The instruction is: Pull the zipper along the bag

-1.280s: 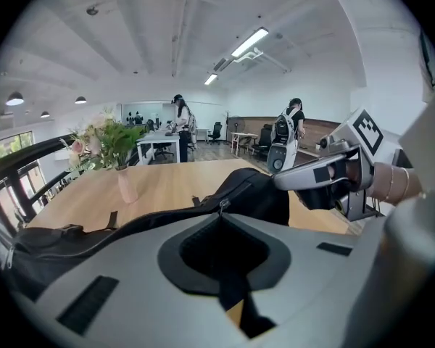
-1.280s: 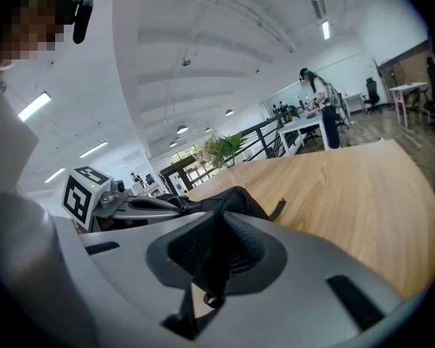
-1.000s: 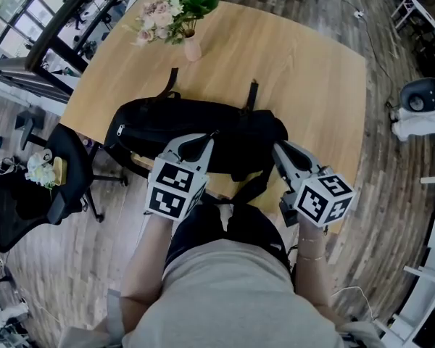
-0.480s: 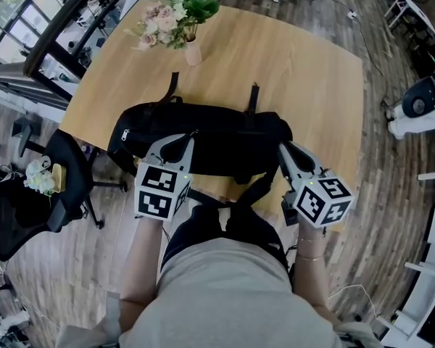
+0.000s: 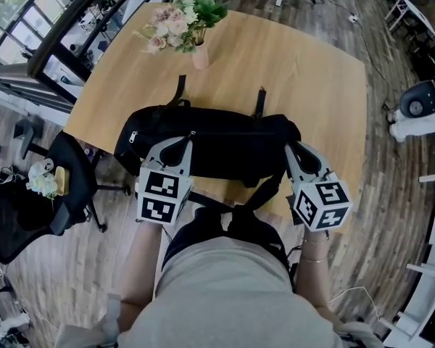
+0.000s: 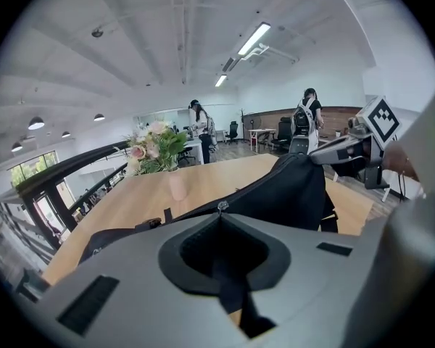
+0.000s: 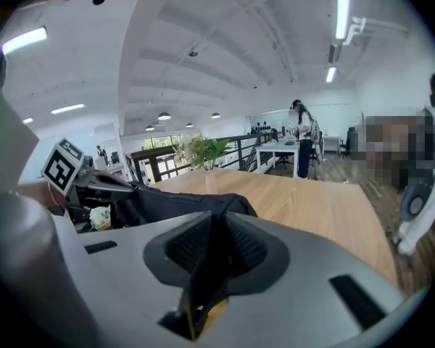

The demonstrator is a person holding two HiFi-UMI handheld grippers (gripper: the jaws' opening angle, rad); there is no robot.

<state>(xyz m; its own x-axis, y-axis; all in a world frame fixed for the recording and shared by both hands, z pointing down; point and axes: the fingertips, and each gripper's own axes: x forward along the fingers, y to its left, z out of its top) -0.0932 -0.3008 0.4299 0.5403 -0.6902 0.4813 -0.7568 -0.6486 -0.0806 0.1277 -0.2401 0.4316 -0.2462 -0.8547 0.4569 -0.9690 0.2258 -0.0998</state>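
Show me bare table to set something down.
Widest free patch: table wood beyond the bag, right of the vase, out to the far and right edges. Smaller patch between vase and the bag's left end. Crowded: near edge, with left gripper on the zipper pull, right gripper clamping the bag's end.

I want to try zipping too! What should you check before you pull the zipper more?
1. Left gripper shut on the zipper pull: ok.
2. Right gripper shut on the bag at its right end, to hold it steady: ok.
3. Bag lies on the table, not sliding off: ok.
4. Flower vase stands apart from the bag: ok.
5. Zipper track ahead free of snags: cannot tell.
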